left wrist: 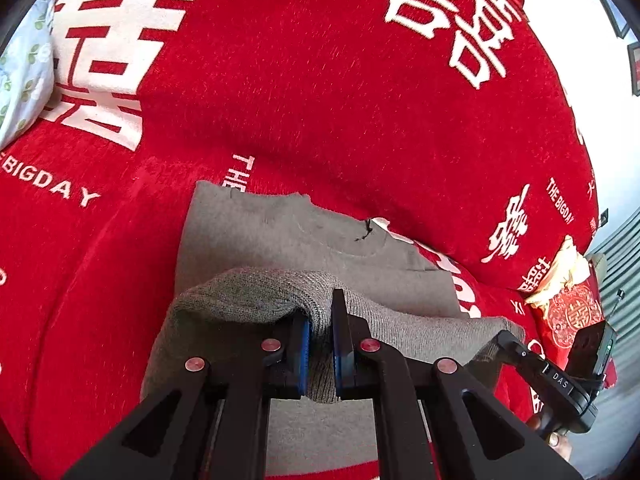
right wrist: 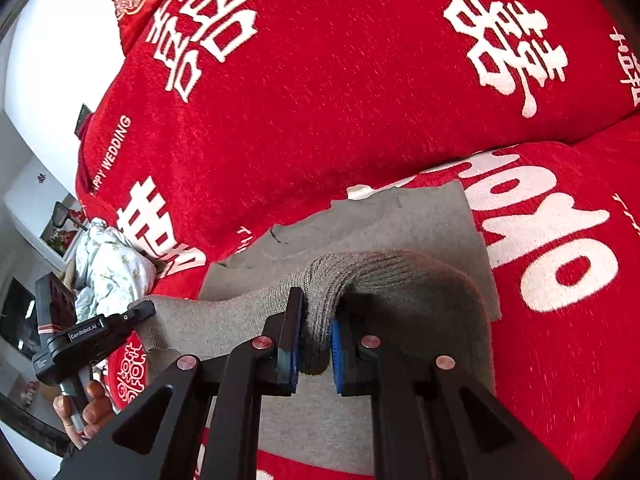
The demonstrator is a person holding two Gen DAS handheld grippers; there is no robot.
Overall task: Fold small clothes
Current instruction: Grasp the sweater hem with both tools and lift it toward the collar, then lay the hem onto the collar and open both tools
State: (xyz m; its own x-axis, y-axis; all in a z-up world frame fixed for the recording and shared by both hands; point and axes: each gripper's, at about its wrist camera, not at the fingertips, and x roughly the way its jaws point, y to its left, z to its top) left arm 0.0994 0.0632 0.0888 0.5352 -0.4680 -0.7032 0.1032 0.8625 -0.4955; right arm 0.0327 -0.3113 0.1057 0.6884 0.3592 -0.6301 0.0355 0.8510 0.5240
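A grey knitted garment point(left wrist: 280, 236) lies on the red sofa cover, its near hem lifted and doubled over toward the far part. My left gripper point(left wrist: 320, 320) is shut on a bunched fold of that ribbed hem. In the right wrist view the same grey garment point(right wrist: 416, 220) spreads ahead, and my right gripper point(right wrist: 318, 320) is shut on another bunch of the hem. Between the two grips the hem hangs as a raised band. The right gripper's body point(left wrist: 556, 380) shows at the right edge of the left wrist view; the left gripper's body point(right wrist: 80, 336) shows at the left, with a hand under it.
A red sofa cover point(left wrist: 320, 80) with white characters forms the seat and back cushion behind the garment. Light floral cloth point(right wrist: 112, 264) is piled at the sofa's left end. A red and gold cushion point(left wrist: 568, 304) sits at the right end.
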